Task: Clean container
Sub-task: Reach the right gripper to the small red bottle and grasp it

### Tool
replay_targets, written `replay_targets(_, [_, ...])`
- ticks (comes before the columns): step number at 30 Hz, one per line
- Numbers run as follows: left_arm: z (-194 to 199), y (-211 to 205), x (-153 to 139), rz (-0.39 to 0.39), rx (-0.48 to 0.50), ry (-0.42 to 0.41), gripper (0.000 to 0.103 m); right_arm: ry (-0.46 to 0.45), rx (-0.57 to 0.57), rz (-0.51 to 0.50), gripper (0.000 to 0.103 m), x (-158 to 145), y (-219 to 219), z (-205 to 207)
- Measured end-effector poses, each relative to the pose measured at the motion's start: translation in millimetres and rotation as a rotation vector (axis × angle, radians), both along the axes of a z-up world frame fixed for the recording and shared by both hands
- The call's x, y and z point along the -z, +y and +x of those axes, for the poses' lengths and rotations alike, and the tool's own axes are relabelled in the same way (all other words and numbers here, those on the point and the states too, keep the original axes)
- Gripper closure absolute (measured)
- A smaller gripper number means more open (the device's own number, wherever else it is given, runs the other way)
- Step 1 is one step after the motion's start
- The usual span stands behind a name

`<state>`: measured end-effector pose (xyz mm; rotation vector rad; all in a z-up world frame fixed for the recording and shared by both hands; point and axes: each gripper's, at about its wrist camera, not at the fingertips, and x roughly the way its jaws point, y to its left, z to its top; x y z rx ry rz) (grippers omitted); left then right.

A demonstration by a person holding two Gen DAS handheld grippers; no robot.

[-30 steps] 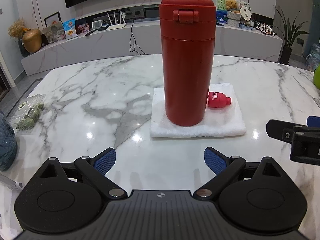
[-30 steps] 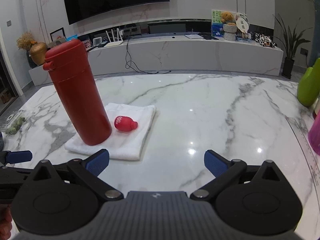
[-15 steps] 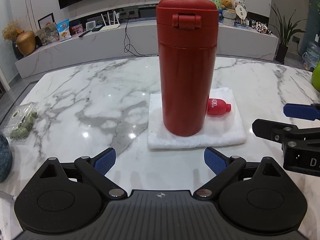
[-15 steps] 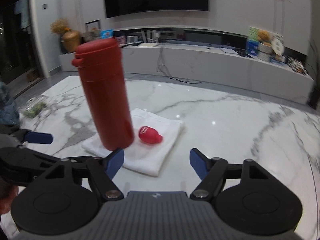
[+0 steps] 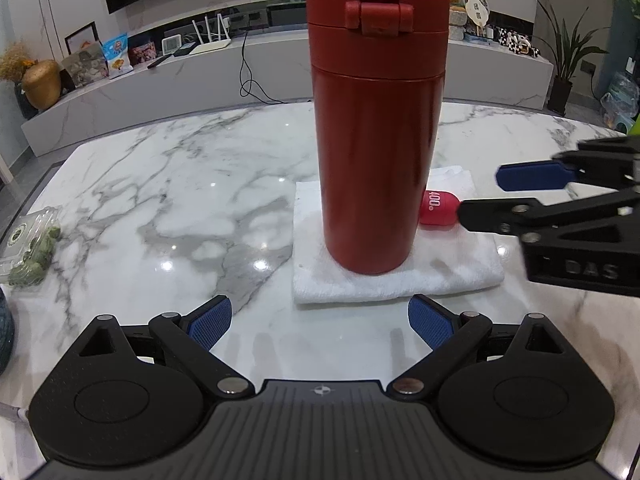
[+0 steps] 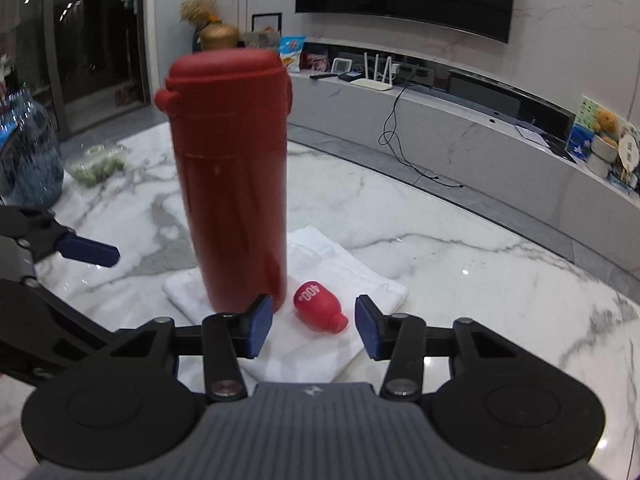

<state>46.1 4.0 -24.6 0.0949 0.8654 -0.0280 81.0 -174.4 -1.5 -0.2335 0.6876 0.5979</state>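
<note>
Our right gripper [image 6: 314, 326], closing on nothing, faces the small bottle [image 6: 318, 306] beside the flask [image 5: 378, 120], upright mid-table on the towel [image 5: 396, 280]. Left gripper [image 5: 320, 320] wide, empty; only its view shows the flask's latch.

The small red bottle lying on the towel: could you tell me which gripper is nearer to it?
Right. The right gripper is at the small red bottle, its closing jaws either side without touching. The left gripper waits short of the towel, beyond the thermos.

Red flask [image 5: 376, 140] – white towel [image 5: 400, 280] – grey-veined white marble table [image 5: 180, 184]
</note>
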Motion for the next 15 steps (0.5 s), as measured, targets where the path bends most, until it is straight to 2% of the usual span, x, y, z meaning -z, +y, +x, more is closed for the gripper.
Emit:
replay_targets(1, [0.6, -0.5, 0.6, 0.001, 0.003, 0.0, 0.006, 0.005, -0.01, -0.006, 0.061, 1.8, 0.9, 4.1])
replay_targets(3, [2.5, -0.9, 1.8, 0.001, 0.01, 0.004, 0.006, 0.009, -0.028, -0.021, 0.063, 5.0, 2.6, 10.5])
replay_targets(15, [7.8, -1.6, 4.6, 0.002, 0.017, 0.014, 0.006, 0.032, -0.104, -0.075, 0.063, 23.7, 10.4, 35.5])
